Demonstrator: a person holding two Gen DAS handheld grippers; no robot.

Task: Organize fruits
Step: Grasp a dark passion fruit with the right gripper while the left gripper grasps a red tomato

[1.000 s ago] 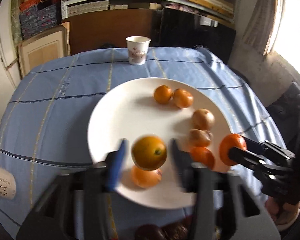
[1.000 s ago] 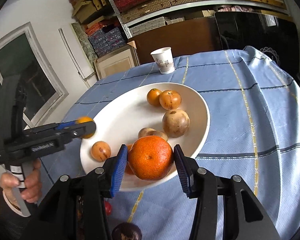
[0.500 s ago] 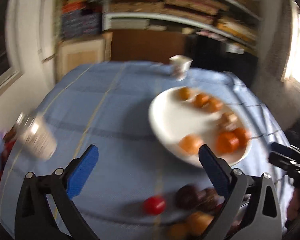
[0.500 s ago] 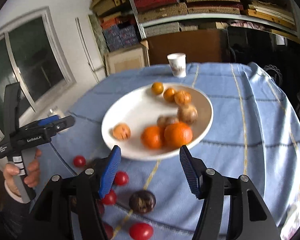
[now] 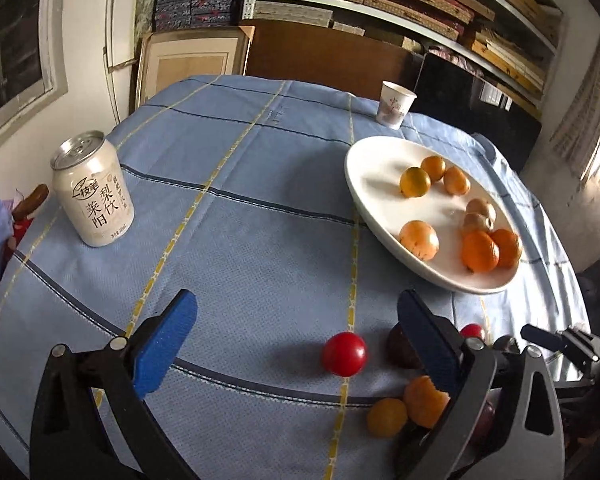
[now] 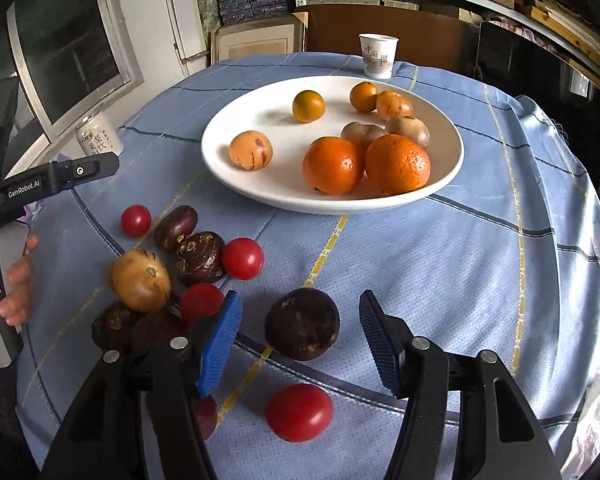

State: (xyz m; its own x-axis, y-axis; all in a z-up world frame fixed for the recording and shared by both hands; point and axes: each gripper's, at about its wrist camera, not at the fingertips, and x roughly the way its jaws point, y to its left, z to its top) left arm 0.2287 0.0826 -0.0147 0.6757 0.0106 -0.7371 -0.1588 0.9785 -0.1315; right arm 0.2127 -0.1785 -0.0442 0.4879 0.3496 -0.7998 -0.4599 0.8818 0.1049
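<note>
My left gripper (image 5: 296, 332) stood wide apart with nothing between its blue pads, hanging over the blue checked tablecloth (image 5: 236, 240) in the lower middle of the left wrist view. A small round red tomato (image 5: 344, 354) lay on the cloth just inside the right-hand pad, with a dark purple fruit (image 5: 400, 350) partly hidden behind that pad. Below it, at the lower right, sat a small yellow-orange fruit (image 5: 387, 417) touching a larger orange one (image 5: 424, 400). A white drink can with printed lettering (image 5: 92, 190) stood upright at the left of the frame, and a white paper cup (image 5: 395, 105) stood at the far edge of the table, upper right.

My right gripper (image 6: 300, 340) was also spread wide and held nothing. A dark purple round fruit (image 6: 302, 329) lay on the cloth between its blue fingers, touching neither as far as I could see. A bigger red tomato (image 6: 299, 412) lay nearer the camera, low in the frame. At the left of that view, a loose cluster of tomatoes, dark fruits and a tan round fruit (image 6: 141, 280) lay on the cloth. The wide white ceramic plate (image 6: 448, 168) filled the upper middle, holding two large oranges (image 6: 397, 164) side by side at its near rim, plus several smaller orange and brownish fruits behind them.
</note>
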